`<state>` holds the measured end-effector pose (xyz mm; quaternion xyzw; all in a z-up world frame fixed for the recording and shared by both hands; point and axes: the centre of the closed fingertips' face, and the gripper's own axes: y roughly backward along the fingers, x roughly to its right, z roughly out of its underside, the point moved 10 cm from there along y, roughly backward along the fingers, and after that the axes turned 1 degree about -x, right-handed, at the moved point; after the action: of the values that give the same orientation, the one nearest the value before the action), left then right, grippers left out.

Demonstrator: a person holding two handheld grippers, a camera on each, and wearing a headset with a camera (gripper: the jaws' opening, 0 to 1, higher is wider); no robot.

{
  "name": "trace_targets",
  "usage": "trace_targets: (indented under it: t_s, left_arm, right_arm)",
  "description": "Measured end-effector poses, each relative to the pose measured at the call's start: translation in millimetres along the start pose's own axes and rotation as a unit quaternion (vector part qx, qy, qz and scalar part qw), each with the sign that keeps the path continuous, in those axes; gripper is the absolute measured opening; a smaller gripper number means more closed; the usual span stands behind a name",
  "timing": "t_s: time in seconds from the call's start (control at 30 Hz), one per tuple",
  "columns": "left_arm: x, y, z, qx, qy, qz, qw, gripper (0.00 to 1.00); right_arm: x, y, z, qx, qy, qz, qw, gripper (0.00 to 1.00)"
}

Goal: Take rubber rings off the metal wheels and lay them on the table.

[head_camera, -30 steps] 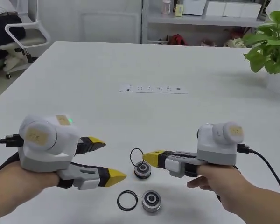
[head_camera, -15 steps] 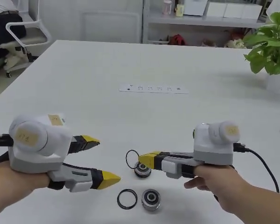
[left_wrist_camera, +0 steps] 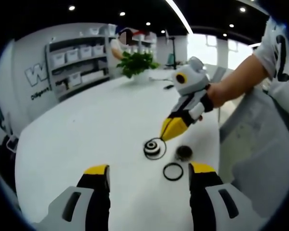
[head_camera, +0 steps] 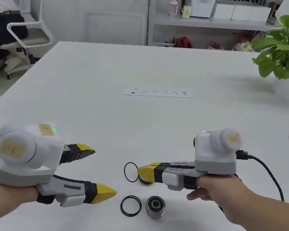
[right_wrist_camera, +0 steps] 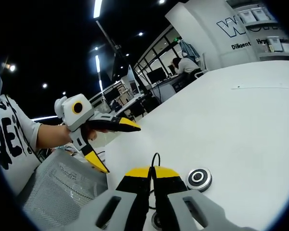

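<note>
Rubber ring (head_camera: 124, 172), a thin black loop, is pinched in the closed right tool (head_camera: 143, 172); left tool (head_camera: 100, 172) gapes open.

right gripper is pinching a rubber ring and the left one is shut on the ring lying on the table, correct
Only half right. The left gripper is open and holds nothing: the left gripper view shows the ring on the table lying loose ahead of its spread jaws. The right gripper does pinch a rubber ring.

Left claw (head_camera: 97, 171) jaws spread wide; right claw (head_camera: 144, 172) jaws pressed together; tips face each other.
</note>
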<state>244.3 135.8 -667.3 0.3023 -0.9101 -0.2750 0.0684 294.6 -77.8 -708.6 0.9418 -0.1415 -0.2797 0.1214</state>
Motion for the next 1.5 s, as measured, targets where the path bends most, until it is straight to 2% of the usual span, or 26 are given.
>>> trace_targets:
  t_s: [0.53,1.0,1.5]
  left_arm:
    - [3.4,9.0,6.5,-0.003,0.004,-0.003,1.0,0.68]
    - [1.6,9.2,10.5,-0.006,0.01,-0.005,0.9999,0.68]
    - [2.0,7.6,14.9,-0.013,0.012,-0.001,0.9998,0.67]
  right_arm:
    - [-7.3,-5.7,8.8,-0.027,-0.004,-0.027,0.9993,0.0]
    - [-11.1,-12.4,21.5,-0.07,-0.018,-0.053,0.996,0.0]
    - [-10.1,-15.6,33.3,-0.109,-0.022,-0.054,0.9923,0.0]
